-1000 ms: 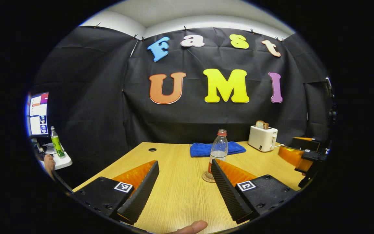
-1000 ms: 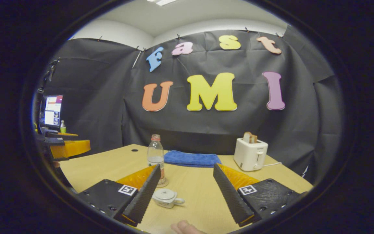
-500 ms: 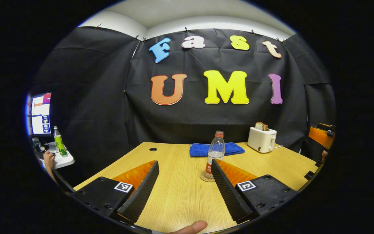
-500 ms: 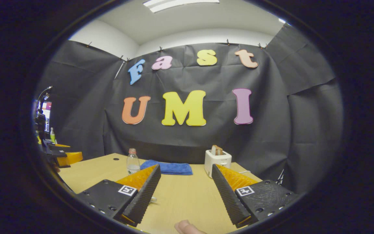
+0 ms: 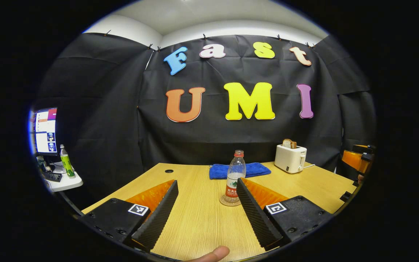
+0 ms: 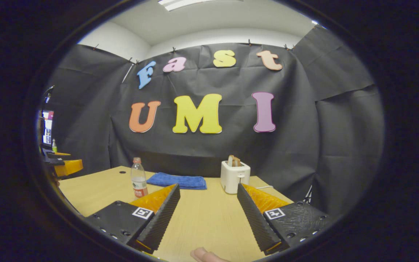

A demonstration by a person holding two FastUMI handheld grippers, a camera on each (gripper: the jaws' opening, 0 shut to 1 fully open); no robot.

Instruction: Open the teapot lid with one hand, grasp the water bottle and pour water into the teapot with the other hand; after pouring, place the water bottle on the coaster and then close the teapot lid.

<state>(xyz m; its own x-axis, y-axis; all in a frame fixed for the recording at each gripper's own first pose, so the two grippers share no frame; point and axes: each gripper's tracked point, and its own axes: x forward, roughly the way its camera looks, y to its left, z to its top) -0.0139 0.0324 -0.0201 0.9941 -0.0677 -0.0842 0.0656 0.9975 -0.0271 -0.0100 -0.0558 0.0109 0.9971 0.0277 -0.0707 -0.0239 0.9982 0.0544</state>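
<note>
**Both grippers held open, bottle standing on the coaster**

In the left gripper view we see our left gripper (image 5: 206, 209) with its fingers spread wide and nothing between them. The water bottle (image 5: 233, 175) stands upright on the coaster (image 5: 224, 202), ahead of the gripper and just beside its right finger. Beyond the bottle lies a blue towel (image 5: 239, 170), and to the right of that a toaster (image 5: 290, 158) on the table (image 5: 202, 222).

In the right gripper view our right gripper (image 6: 208, 211) is likewise open and holds nothing. The water bottle (image 6: 138, 178) is ahead and off to its left; the toaster (image 6: 234, 177) stands ahead between the fingers.
</note>
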